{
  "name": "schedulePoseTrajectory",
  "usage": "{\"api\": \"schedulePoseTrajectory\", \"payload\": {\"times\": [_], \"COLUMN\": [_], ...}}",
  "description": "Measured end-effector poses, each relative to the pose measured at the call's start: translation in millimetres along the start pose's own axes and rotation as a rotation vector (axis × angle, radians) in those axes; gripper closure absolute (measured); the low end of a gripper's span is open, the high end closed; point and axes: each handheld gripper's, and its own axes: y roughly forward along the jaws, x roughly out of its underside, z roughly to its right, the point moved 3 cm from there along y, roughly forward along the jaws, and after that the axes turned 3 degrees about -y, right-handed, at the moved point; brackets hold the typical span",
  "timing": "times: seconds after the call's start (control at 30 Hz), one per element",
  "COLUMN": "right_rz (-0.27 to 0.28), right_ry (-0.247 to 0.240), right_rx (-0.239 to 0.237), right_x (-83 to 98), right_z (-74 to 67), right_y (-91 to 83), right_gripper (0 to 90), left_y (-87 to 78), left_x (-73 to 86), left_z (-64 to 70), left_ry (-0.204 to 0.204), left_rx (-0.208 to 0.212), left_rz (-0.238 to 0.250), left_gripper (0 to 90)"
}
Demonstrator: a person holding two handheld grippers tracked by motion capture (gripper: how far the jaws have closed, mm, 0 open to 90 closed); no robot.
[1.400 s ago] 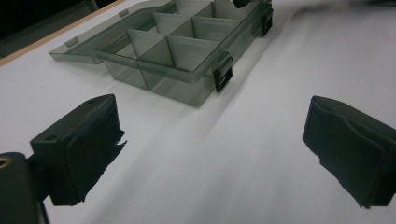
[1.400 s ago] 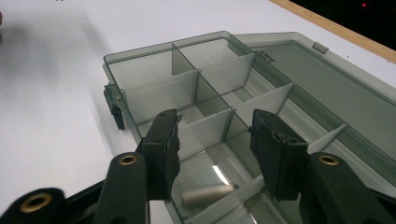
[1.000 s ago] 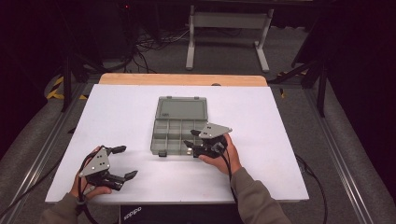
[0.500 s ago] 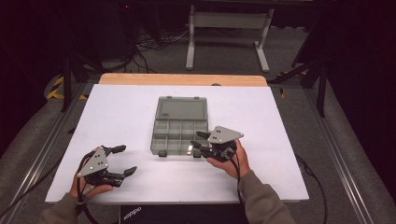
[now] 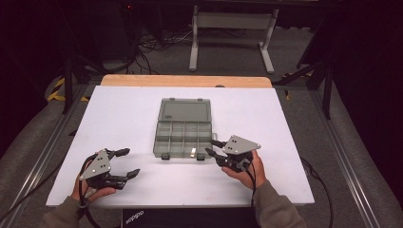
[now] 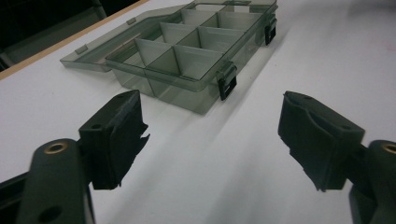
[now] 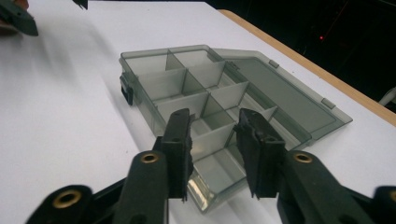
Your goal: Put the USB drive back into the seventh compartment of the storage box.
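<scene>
While the left tool (image 5: 124, 163) rests at the near left corner of the white counter (image 5: 119, 114), well apart from everything else, its jaws stand wide with nothing but bare counter between them, though they have just been closing a little. The right tool (image 5: 212, 147) sits at the near right, just beside the front right corner of the organizer box (image 5: 183, 139); in the right gripper view its jaws point over that corner, narrowly parted and lately closing, and the pads (image 7: 180, 140) hover above the nearest compartment without clamping any wall, so nothing is gripped. Each tool is matte black plastic with brass-coloured pivot pins and blocky, ridged pads, and carries a grey three-cornered plate on top, with a hand (image 5: 242, 171) wrapped around its body from below. The box lies near the middle of the counter, a shallow rectangular case of smoky, translucent grey plastic split by thin upright dividers into small square and oblong compartments, all of them bare. Two dark latches (image 6: 227, 86) hang on its front wall, facing the person. Its flat lid (image 5: 185, 110) is swung fully open and lies on the counter behind the tray, joined along the far edge. Beyond the white sheet a strip of pale wood (image 5: 185, 80) shows at the counter's far edge.
</scene>
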Motion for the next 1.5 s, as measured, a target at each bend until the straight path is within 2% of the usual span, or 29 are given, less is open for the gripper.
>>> {"api": "schedulePoseTrajectory", "payload": {"times": [0.2,0.33,0.37,0.43,0.7,0.83,0.87,0.93,1.0,1.17,1.23,1.5], "right_rz": [-0.011,-0.018,-0.019,-0.033,-0.057,-0.064,-0.067,-0.070,-0.072,-0.069,-0.072,-0.089], "right_ry": [0.000,0.008,0.010,-0.001,0.006,0.007,0.013,0.016,0.018,0.037,0.039,0.042], "right_rx": [0.007,0.009,0.007,0.002,-0.010,-0.009,-0.007,-0.004,-0.002,0.013,0.012,0.024], "right_x": [7.2,12.0,13.4,17.3,27.0,29.2,31.0,32.5,33.2,33.7,32.4,24.2], "right_z": [-1.0,-1.6,-2.3,-4.2,-5.1,-3.7,-2.1,-0.1,1.4,12.2,16.8,41.7], "right_y": [-11.5,-14.9,-15.9,-18.9,-23.8,-25.6,-26.8,-27.5,-27.8,-26.6,-24.1,-10.3], "right_gripper": [70.5,72.5,73.3,77.2,90.0,90.0,90.0,90.0,90.0,90.0,90.0,90.0], "left_y": [-1.2,-1.4,-1.5,-1.6,-0.4,0.2,0.9,2.0,2.3,6.6,11.3,28.9], "left_x": [-2.1,-3.6,-4.1,-4.7,-7.1,-9.1,-9.6,-10.2,-11.4,-17.3,-20.2,-32.2], "left_z": [0.9,0.9,0.6,0.2,-1.5,-6.0,-7.8,-10.0,-13.1,-23.5,-33.0,-52.7], "left_ry": [0.008,0.013,0.016,0.016,0.022,0.019,0.021,0.019,0.019,0.041,0.032,0.029], "left_rx": [0.010,0.016,0.012,0.023,0.047,0.048,0.045,0.036,0.039,0.018,0.016,0.015], "left_rz": [0.000,-0.004,-0.007,-0.010,-0.019,-0.022,-0.027,-0.039,-0.041,-0.086,-0.098,-0.123], "left_gripper": [32.5,42.6,42.6,51.4,73.0,80.1,85.8,89.5,90.0,90.0,90.0,90.0]}}
